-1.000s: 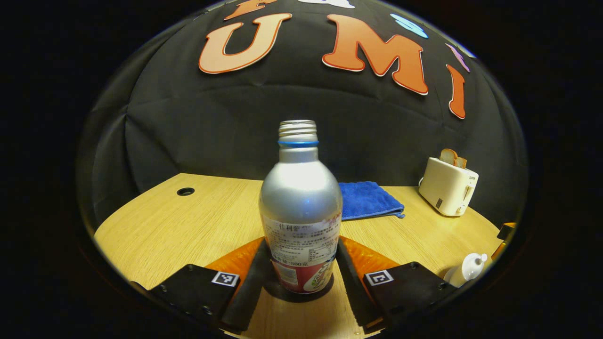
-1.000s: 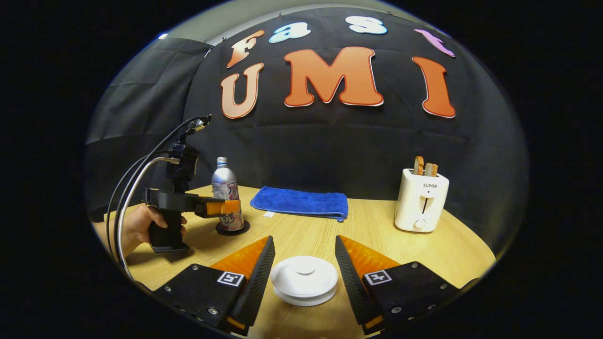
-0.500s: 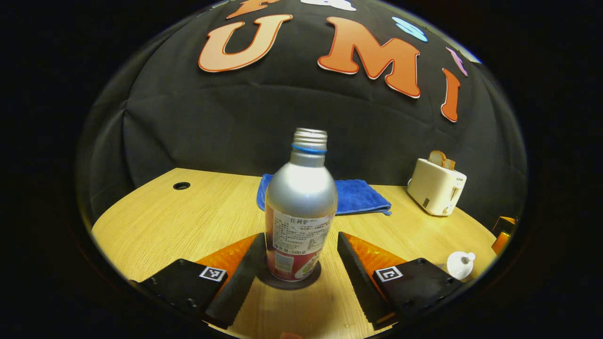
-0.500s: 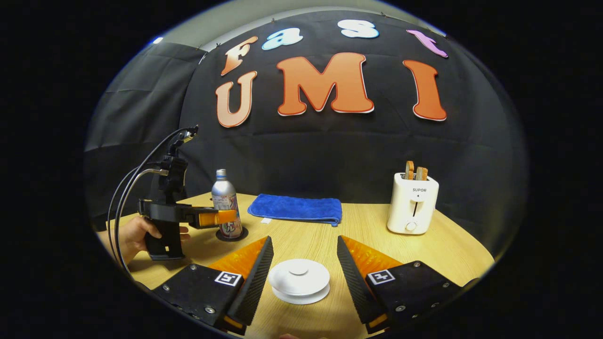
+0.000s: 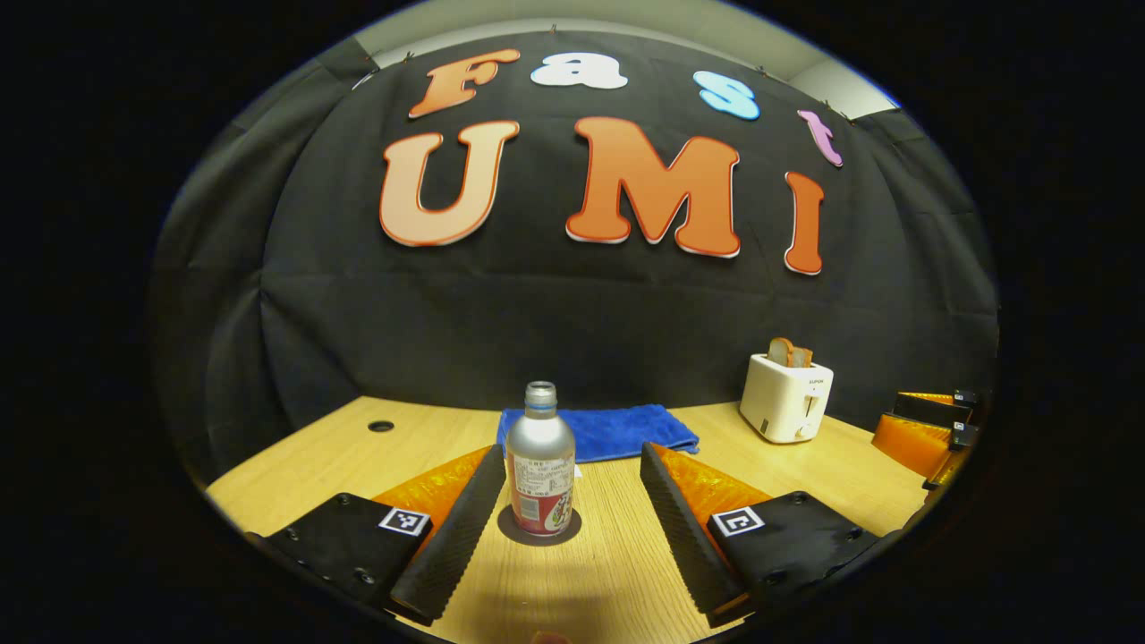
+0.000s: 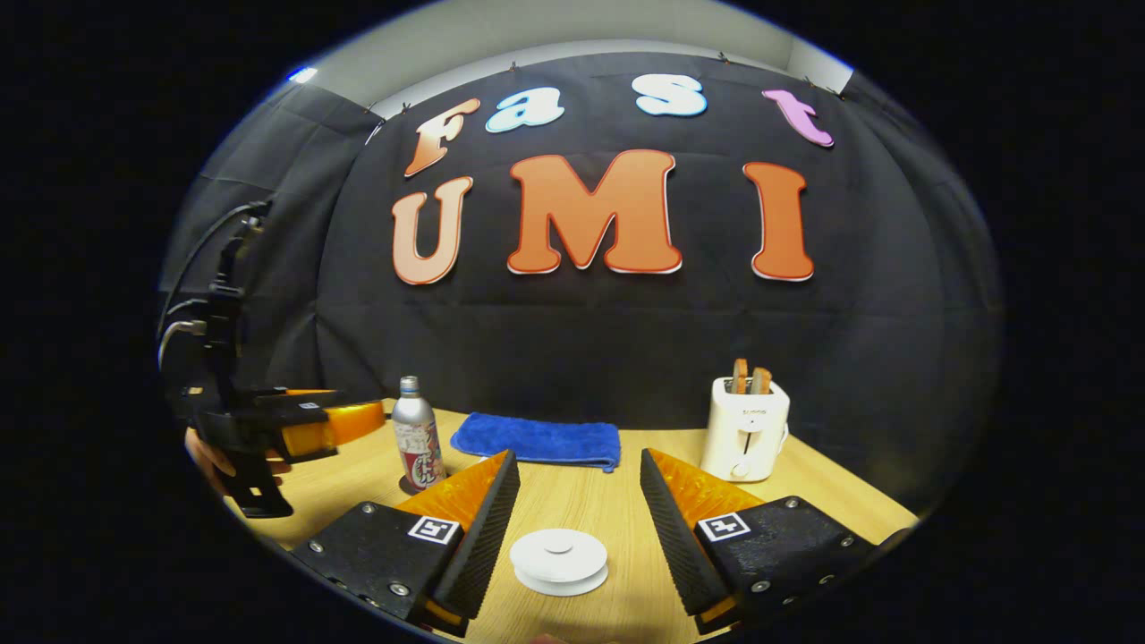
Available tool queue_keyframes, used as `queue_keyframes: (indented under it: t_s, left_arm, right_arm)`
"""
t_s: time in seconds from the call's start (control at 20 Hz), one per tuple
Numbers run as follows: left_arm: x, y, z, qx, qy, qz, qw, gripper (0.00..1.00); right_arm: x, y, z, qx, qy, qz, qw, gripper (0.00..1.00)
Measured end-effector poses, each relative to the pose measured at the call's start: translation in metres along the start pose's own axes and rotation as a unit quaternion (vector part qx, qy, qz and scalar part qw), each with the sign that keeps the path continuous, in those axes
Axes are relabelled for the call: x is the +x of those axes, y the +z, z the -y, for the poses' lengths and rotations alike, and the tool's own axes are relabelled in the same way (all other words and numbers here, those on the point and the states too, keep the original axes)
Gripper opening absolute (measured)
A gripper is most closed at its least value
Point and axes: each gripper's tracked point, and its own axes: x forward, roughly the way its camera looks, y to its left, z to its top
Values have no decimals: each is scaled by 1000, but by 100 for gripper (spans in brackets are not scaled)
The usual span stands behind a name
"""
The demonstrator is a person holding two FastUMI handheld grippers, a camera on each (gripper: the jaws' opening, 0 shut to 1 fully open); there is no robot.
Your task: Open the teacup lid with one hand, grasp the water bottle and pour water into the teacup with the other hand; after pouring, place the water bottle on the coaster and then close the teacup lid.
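The silver water bottle, uncapped, stands upright on a dark round coaster on the wooden table. My left gripper is open, drawn back from the bottle and touching nothing. In the right gripper view the white teacup with its lid on sits low on the table, below and beyond my open right gripper. The bottle and its coaster appear at the left there, with the left gripper and the hand holding it beside them.
A folded blue towel lies at the back of the table against the cloth wall. A white toaster holding bread slices stands back right. A small round hole sits in the tabletop at the far left.
The left gripper has pulled back and risen away from the bottle, which stays on its coaster. The right gripper has also drawn back from the lidded teacup.
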Motion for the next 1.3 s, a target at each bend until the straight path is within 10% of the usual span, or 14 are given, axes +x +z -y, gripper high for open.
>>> queue_keyframes:
  t_s: [0.55, 1.3]
  left_arm:
    - [-94, 50, -19, 30, 62, 117, 991, 99]
    - [-80, -1, -28, 15, 74, 83, 994, 100]
  right_arm:
    - [-14, 16, -11, -8, -24, 32, 999, 82]
    - [-13, 6, -6, -15, -34, 44, 998, 82]
